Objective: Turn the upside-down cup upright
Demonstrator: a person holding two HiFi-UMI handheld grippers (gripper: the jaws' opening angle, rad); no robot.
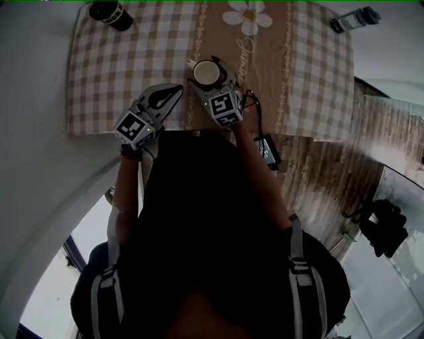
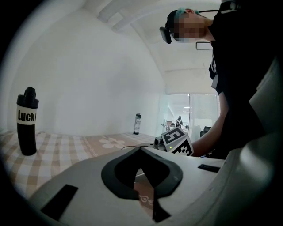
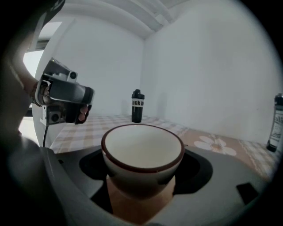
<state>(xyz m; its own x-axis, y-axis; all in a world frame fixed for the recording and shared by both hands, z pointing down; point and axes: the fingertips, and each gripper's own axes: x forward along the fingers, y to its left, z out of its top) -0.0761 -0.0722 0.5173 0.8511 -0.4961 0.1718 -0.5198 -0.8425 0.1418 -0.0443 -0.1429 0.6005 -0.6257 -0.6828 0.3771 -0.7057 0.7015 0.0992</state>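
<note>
White cup (image 3: 142,148) upright, mouth up, clamped in right gripper (image 1: 209,74); left gripper (image 2: 141,155) closed, empty.

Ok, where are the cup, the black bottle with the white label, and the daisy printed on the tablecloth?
cup (image 3: 142,145): right gripper view, on its pale inside wall.
black bottle (image 2: 27,139): left gripper view, on the body below the label.
daisy (image 1: 249,14): head view, on its centre.

White walls (image 3: 212,66) meet in a corner behind the checked tablecloth (image 1: 119,73); the floor (image 1: 331,172) is of brown wood planks.
</note>
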